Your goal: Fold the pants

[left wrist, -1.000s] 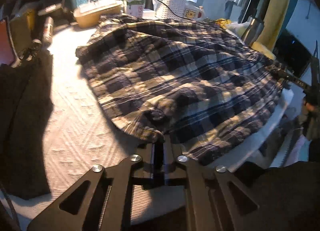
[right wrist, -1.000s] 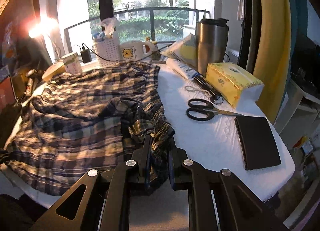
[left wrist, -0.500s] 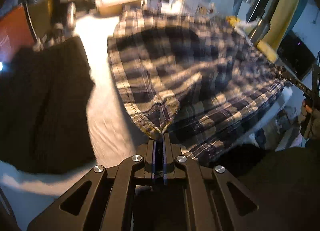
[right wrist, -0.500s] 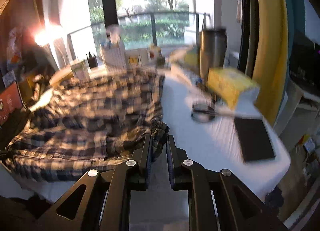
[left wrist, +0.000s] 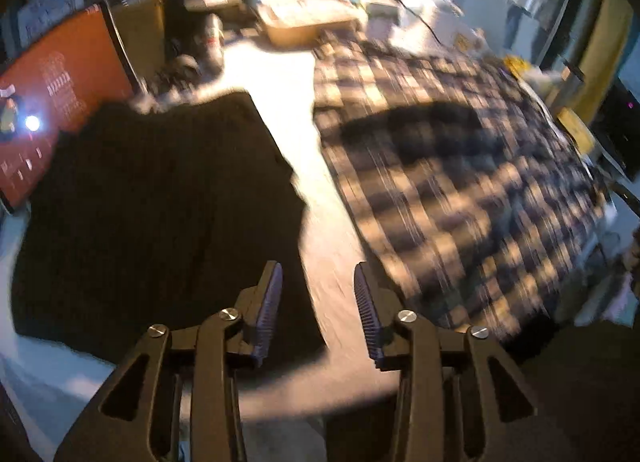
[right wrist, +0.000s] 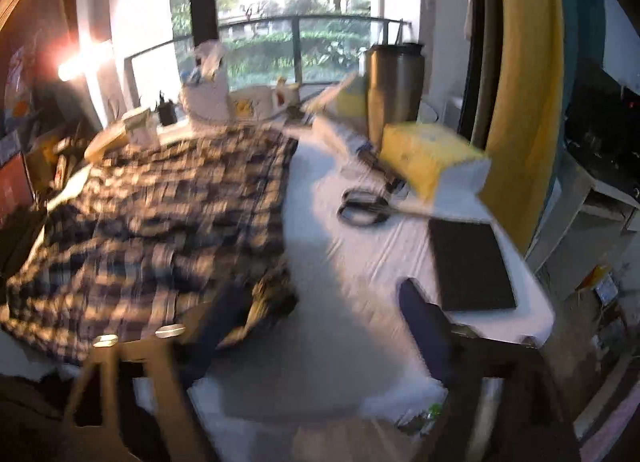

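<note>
change: both let go of pants (left wrist: 460, 182) since 0.5 s ago | left hand-held gripper (left wrist: 318, 302) released | right hand-held gripper (right wrist: 316, 326) released | pants spread on table (right wrist: 360, 262) | fold laid, regrasp likely next

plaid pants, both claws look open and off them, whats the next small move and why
Probably bring the left claw right, onto the near edge of the navy-and-cream plaid cloth pants: it hangs open over bare white tabletop, and the pants lie spread, unfolded.
</note>
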The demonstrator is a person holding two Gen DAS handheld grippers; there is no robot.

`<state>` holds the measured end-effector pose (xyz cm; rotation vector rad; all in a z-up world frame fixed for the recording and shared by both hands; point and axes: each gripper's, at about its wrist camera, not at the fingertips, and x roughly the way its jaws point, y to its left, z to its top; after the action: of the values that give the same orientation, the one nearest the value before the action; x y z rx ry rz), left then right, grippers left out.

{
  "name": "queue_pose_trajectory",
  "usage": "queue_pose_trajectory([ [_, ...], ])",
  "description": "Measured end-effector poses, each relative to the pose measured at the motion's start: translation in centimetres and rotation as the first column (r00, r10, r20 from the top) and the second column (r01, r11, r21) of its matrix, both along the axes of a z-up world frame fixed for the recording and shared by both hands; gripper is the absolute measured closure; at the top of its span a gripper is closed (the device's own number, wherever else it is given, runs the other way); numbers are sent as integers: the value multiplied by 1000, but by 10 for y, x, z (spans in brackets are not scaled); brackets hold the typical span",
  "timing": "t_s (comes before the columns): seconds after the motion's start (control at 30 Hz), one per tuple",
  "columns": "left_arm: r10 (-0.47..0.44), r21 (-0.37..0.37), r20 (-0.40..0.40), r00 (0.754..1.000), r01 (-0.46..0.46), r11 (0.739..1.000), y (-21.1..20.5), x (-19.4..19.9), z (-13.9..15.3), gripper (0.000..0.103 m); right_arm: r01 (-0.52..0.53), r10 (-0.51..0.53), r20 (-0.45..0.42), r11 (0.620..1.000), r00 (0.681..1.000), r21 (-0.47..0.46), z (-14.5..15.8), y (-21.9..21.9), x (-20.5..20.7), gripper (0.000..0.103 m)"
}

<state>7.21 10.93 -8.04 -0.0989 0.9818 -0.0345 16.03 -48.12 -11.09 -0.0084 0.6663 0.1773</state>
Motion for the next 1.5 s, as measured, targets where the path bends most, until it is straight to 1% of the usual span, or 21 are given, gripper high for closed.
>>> queue_pose_trajectory([
  [0.07,-25,8,45,999,25,1000,-1,20,6,64,-10,10,2,1000,1000,-4,8,-2,15,16],
  [0.1,-53,16,69,996,52,999,-6,39,7,63,-8,8,5,1000,1000,-23,11,0,25,16],
  [0.17,-79,36,78,994,77,996,-15,76,4,62,-25,26,8,998,1000,-53,18,7,47,16],
  [0.37,-146,45,116,983,141,989,-33,172,1,62,-115,118,22,987,993,-108,29,41,115,16],
  [0.43,-158,47,114,981,153,987,-33,196,1,62,-140,142,12,983,990,-119,29,53,139,18],
  [0.47,-157,43,105,982,154,987,-30,210,-2,62,-146,148,4,982,989,-123,28,56,148,24],
  [0.5,-150,38,95,984,147,988,-25,222,-5,62,-152,153,-5,980,988,-127,27,59,158,26],
  [0.57,-117,25,64,991,115,993,-16,240,-14,62,-164,162,-23,978,986,-130,23,65,178,28],
  [0.6,-90,-1,37,995,90,996,-8,252,-21,62,-169,167,-30,977,986,-132,21,68,187,30],
  [0.63,-81,-20,25,996,81,996,-4,257,-24,63,-177,173,-42,975,984,-132,18,72,199,33],
  [0.67,-79,-66,16,997,80,995,1,261,-30,63,-182,177,-51,975,983,-129,16,75,208,35],
  [0.7,-84,-81,16,996,85,993,2,262,-32,66,-187,181,-61,974,982,-124,14,77,217,35],
  [0.77,-94,-71,15,995,95,993,0,261,-36,89,-196,187,-83,973,979,-118,6,81,235,37],
  [0.87,-87,-41,34,996,89,995,-5,249,-37,101,-215,203,-111,970,973,-113,-3,89,258,38],
  [0.97,-43,21,47,998,42,999,-9,232,-39,102,-225,210,-127,968,969,-110,-11,95,278,38],
  [1.07,-4,42,47,999,2,999,-7,217,-39,102,-224,209,-140,969,968,-103,-17,99,293,38],
  [1.2,22,116,47,999,-27,993,-10,201,-38,102,-218,201,-168,972,965,-85,-28,99,311,38],
  [1.33,40,123,40,998,-44,991,-5,201,-34,102,-223,209,-187,973,960,-58,-34,100,323,38],
  [1.43,73,180,56,996,-82,980,-1,204,-28,102,-236,219,-190,969,957,-69,-36,106,328,55],
  [1.47,91,204,59,994,-101,974,5,205,-28,102,-240,221,-191,967,956,-81,-36,108,329,58],
  [1.5,102,198,51,994,-110,974,9,206,-31,102,-244,223,-191,965,956,-94,-35,111,330,59],
])
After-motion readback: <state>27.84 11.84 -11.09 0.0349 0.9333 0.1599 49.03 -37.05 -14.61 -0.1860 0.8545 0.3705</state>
